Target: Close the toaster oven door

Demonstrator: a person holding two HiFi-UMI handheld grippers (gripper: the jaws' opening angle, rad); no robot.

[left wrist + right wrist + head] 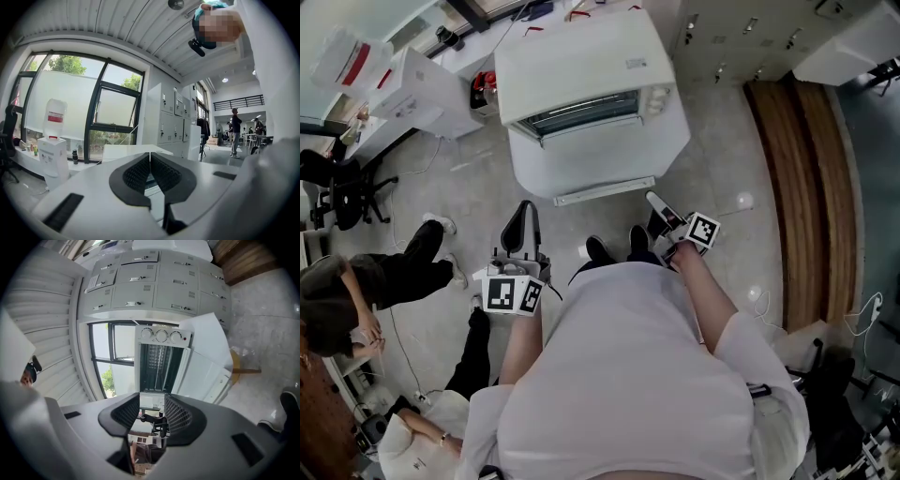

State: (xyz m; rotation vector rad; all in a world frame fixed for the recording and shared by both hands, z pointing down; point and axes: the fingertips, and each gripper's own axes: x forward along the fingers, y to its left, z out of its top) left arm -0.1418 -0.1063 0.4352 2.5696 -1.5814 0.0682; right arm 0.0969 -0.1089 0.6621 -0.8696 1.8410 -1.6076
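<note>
Ahead of us, the toaster oven (581,66) stood with its door (592,161) hanging open toward us, handle (605,190) running left-right. Our right gripper (660,206), jaws open and empty, sat just beside that handle; our left gripper (523,217) held its 2 jaws closed.

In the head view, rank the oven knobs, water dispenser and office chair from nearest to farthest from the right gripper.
From the right gripper:
1. Oven knobs, straight ahead of it.
2. Water dispenser, upper left, on the counter.
3. Office chair, at the far left edge.
</note>
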